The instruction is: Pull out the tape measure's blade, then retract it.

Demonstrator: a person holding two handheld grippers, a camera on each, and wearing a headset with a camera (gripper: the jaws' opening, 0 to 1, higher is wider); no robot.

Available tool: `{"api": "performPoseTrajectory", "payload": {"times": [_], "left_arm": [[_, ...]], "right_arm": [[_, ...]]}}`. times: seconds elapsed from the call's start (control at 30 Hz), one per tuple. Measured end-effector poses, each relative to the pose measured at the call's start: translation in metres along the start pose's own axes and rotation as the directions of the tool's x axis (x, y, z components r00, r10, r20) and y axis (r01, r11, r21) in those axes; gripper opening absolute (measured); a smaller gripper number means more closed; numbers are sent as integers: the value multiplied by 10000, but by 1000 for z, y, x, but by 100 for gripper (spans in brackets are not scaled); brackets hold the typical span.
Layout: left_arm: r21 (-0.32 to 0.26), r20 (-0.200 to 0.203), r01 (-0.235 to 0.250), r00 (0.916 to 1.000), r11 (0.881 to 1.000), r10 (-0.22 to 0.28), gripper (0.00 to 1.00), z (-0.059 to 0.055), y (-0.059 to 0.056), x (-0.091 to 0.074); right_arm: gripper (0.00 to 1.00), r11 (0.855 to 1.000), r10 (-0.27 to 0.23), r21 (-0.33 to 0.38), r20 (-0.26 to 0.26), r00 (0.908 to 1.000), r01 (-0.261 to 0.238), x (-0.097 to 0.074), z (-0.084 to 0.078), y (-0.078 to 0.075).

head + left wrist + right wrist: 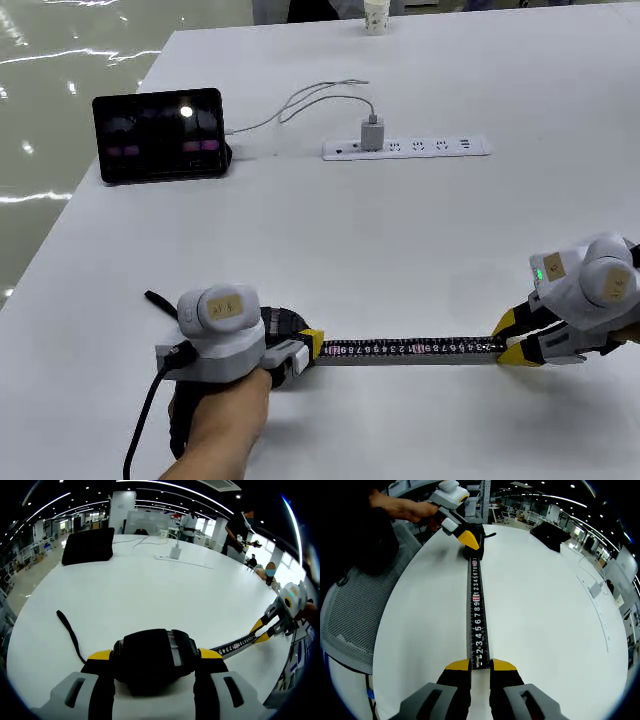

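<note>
The black tape measure case (283, 327) lies on the white table near its front edge, and my left gripper (306, 347) is shut on it; the case (154, 656) sits between the yellow-tipped jaws in the left gripper view. Its black blade (410, 348) runs flat to the right across the table. My right gripper (510, 338) is shut on the blade's end. In the right gripper view the blade (477, 610) stretches from my right gripper (480, 666) away to the case (475, 535). A black wrist strap (70, 635) trails from the case.
A black tablet (160, 134) stands at the back left, wired to a white power strip (408, 148) with a charger plugged in. A paper cup (376, 16) sits at the far edge. People stand beyond the table (150, 587) in the left gripper view.
</note>
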State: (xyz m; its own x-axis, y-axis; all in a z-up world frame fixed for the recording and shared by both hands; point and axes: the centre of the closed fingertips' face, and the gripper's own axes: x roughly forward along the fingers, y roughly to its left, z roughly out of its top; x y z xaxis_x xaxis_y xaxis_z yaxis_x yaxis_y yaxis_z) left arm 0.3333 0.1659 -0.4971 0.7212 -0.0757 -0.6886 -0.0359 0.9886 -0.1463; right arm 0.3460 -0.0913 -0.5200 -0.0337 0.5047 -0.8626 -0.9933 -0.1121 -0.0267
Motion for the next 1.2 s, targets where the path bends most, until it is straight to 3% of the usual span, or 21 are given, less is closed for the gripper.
{"api": "performPoseTrajectory", "payload": {"times": [0.6, 1.2], "left_arm": [[-35, -50, 41, 10000, 10000, -41, 58, 0, 0, 0], [-112, -62, 78, 9999, 9999, -79, 59, 0, 0, 0]], "right_arm": [[10, 10000, 33, 20, 77, 10000, -33, 6, 6, -3], [10, 10000, 73, 58, 271, 9996, -75, 15, 23, -3]]}}
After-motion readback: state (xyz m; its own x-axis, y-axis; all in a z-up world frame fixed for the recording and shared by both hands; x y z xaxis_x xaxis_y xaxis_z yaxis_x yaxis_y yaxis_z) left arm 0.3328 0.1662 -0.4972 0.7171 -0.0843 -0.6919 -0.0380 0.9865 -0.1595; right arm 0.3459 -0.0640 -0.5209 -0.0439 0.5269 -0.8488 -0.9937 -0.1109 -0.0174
